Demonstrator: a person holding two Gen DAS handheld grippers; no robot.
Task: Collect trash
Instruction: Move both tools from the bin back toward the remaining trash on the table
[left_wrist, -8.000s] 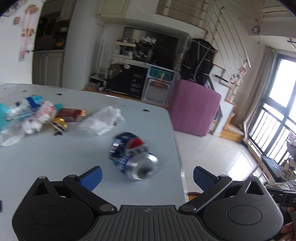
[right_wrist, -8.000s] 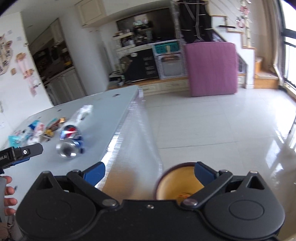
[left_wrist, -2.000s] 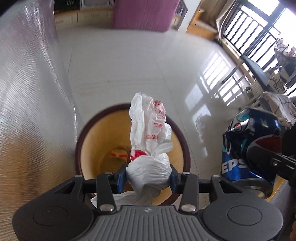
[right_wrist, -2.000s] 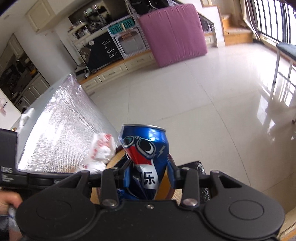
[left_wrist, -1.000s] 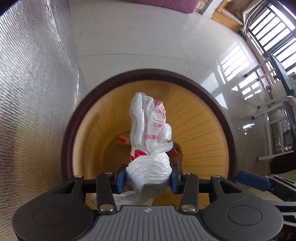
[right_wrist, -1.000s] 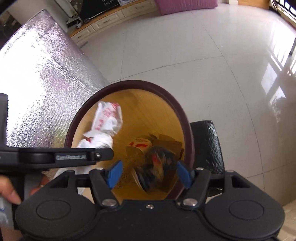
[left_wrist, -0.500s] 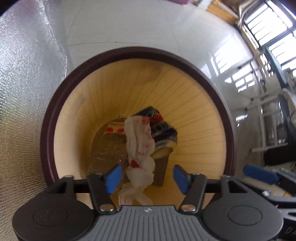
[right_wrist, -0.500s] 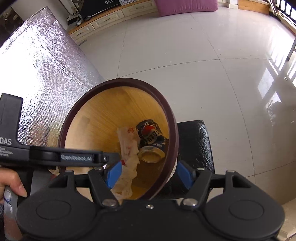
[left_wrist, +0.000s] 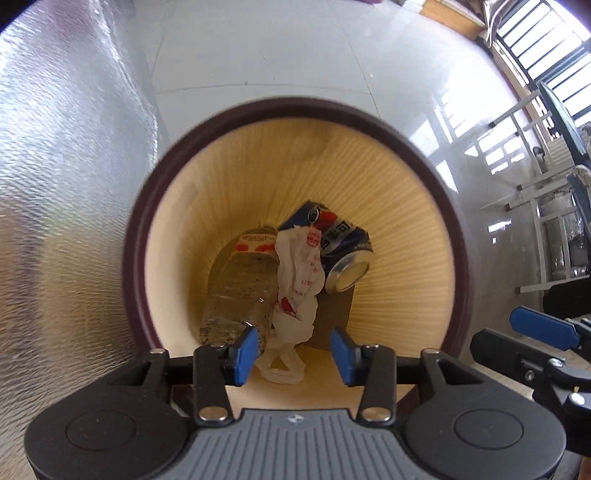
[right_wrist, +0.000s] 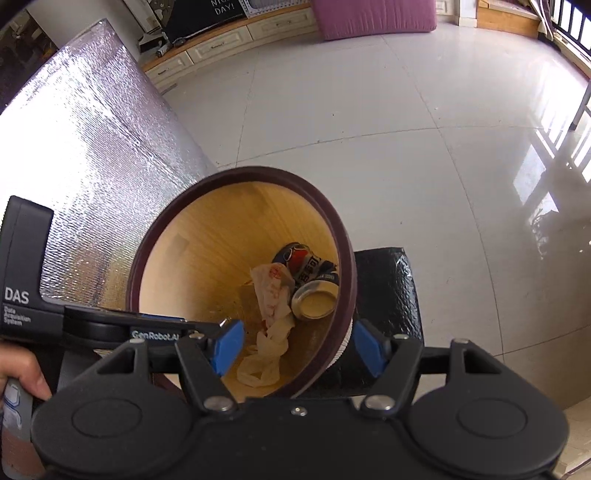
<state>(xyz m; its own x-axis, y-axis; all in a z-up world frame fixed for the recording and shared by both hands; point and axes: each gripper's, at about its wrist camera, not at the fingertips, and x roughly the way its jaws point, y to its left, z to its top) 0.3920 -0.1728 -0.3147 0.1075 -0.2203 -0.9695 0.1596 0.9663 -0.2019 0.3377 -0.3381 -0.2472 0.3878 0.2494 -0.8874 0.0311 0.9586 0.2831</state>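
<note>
A round bin with a dark brown rim (left_wrist: 436, 173) (right_wrist: 343, 236) and pale wooden inside stands on the floor. Inside lie a blue Pepsi can (left_wrist: 338, 243) (right_wrist: 310, 277), a white plastic bag with red print (left_wrist: 299, 273) (right_wrist: 271, 295) and a clear plastic bottle (left_wrist: 240, 291). My left gripper (left_wrist: 293, 350) hangs open and empty just above the bin's mouth. My right gripper (right_wrist: 297, 347) is open and empty over the bin's near right rim. The right gripper also shows in the left wrist view (left_wrist: 543, 328).
A silver foil-covered table side (left_wrist: 62, 184) (right_wrist: 85, 147) stands right beside the bin on the left. A black object (right_wrist: 384, 280) sits behind the bin on the right. Glossy white floor tiles (right_wrist: 406, 129) spread beyond, with a purple cushion (right_wrist: 373, 14) far off.
The white bag has dropped from my left gripper's open jaws and settled in the bin beside the can. Both grippers have pulled back a little from the bin.
</note>
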